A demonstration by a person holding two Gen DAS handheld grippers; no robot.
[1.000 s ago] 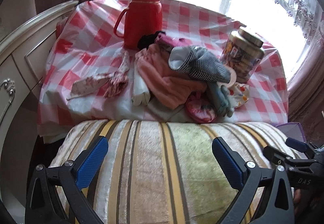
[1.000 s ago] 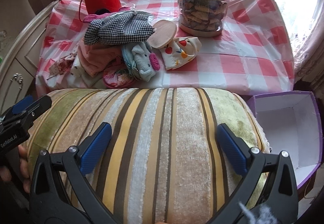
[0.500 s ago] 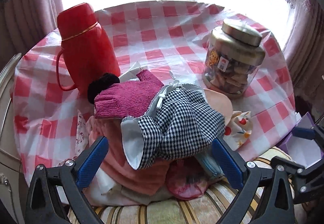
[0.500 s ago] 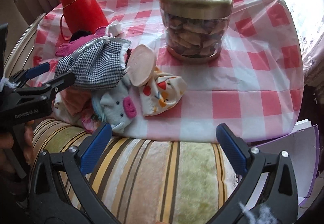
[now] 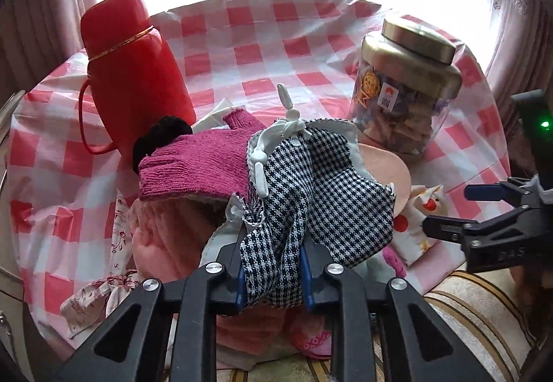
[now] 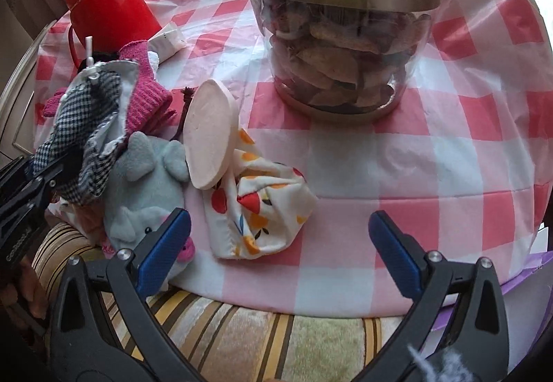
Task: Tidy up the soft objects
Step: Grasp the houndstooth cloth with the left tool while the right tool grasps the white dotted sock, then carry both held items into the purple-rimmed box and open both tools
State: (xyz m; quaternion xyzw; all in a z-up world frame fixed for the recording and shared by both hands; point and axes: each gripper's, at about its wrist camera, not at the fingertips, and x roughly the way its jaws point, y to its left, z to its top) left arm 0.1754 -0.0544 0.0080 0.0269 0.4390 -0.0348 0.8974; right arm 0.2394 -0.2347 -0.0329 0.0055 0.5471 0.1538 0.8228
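Observation:
A heap of soft things lies at the near edge of the checked table. On top is a black-and-white houndstooth cloth (image 5: pixel 311 192) (image 6: pixel 79 126). My left gripper (image 5: pixel 273 278) (image 6: pixel 34 181) is closing, and its blue pads pinch this cloth's lower fold. Beside the cloth lies a magenta knitted glove (image 5: pixel 193 167) on pink fabric (image 5: pixel 166 236). To the right sit a grey plush toy (image 6: pixel 145 181), a round pink pad (image 6: pixel 211 136) and a fruit-print cloth (image 6: pixel 262 209). My right gripper (image 6: pixel 280 233) (image 5: pixel 446 209) stands open just in front of the fruit-print cloth, holding nothing.
A red flask (image 5: pixel 134 71) stands at the back left and a gold-lidded jar (image 5: pixel 401 98) (image 6: pixel 345 46) at the back right, on the red-and-white tablecloth (image 5: pixel 269 46). A striped cushion (image 6: pixel 259 337) lies below the table edge. A purple box (image 6: pixel 532 271) shows at the right.
Both grippers moved from over the cushion forward to the table edge. The left jaws, wide open before, have closed onto the houndstooth cloth. The right gripper came nearer the fruit-print cloth.

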